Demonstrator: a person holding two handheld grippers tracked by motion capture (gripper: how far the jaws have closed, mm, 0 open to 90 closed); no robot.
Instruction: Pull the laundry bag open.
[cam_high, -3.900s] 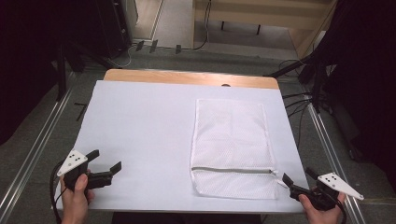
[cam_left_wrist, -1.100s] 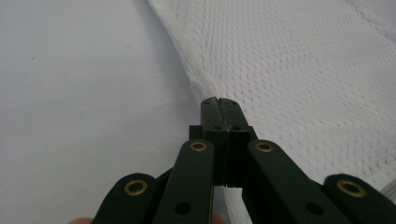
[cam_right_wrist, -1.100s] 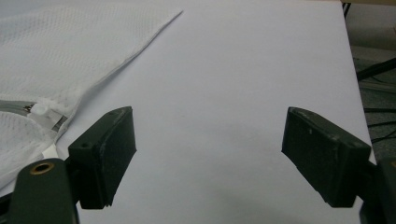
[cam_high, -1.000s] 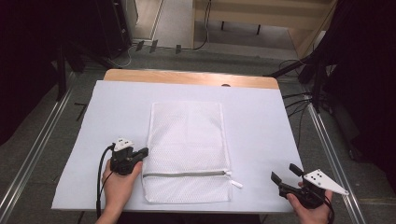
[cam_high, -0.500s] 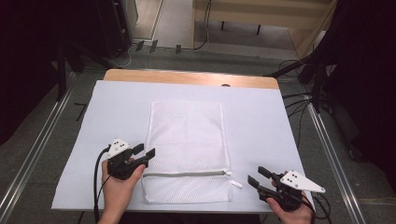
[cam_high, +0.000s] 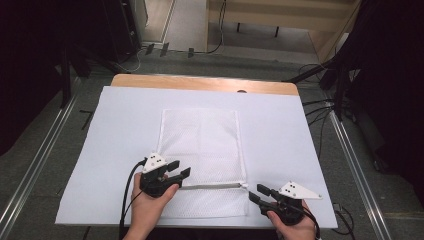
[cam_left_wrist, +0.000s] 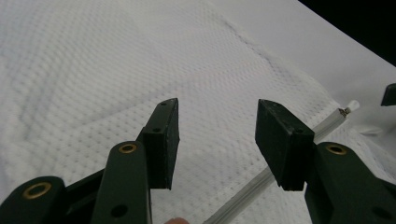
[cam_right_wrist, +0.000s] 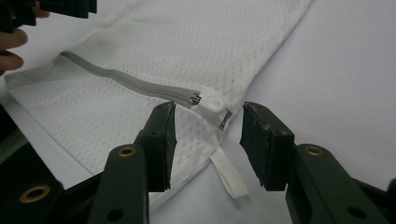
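Note:
A white mesh laundry bag (cam_high: 200, 145) lies flat mid-table, and its grey zipper (cam_high: 215, 186) runs across near the front end. My left gripper (cam_high: 180, 168) hovers over the bag's front left part; its jaws have just been opening and hold nothing. In the left gripper view the gripper (cam_left_wrist: 217, 102) stands open above the mesh (cam_left_wrist: 93, 70) and zipper (cam_left_wrist: 261, 179). My right gripper (cam_high: 256, 192) is at the zipper's right end. Its jaws (cam_right_wrist: 208, 109) have just been closing. They stand either side of the zipper slider (cam_right_wrist: 212, 102) without pressing it.
The table is covered by a white sheet (cam_high: 125, 125), with a wooden edge (cam_high: 200, 82) at the back. A white ribbon tab (cam_right_wrist: 229, 175) sticks out at the bag's corner. Metal rails (cam_high: 35, 165) and cables (cam_high: 320, 107) flank the table.
The bag has been shifted from the table's right to its middle. The left gripper has opened and moved right onto the bag. The right gripper has moved left to the zipper's end, its jaws narrower.

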